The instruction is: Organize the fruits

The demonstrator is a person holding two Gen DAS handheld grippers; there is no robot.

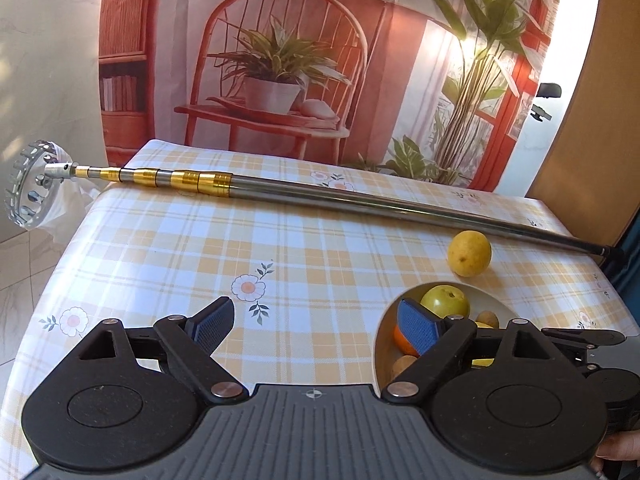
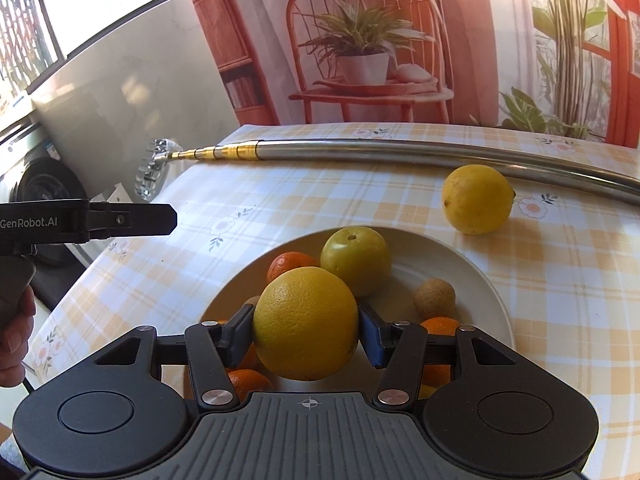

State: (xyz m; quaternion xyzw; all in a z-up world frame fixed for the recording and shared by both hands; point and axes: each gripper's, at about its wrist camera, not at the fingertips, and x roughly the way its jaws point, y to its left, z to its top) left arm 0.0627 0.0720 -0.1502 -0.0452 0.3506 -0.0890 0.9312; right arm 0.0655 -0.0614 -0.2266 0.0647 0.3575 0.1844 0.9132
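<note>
Clamping orange (image 2: 306,322): right hand-held gripper (image 2: 307,334), above plate (image 2: 472,276).

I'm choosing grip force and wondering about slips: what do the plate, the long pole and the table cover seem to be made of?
Plate: probably glazed ceramic, smooth cream surface with a soft sheen; melamine is possible. Pole: metal, telescoping, with a polished steel-grey tube and gold-coloured collars showing bright reflections. Table cover: likely wipeable vinyl or oilcloth, a printed yellow plaid with flowers, lying flat and slightly glossy.

Left claw (image 1: 316,330) agape, right claw (image 2: 306,330) clamped.
</note>
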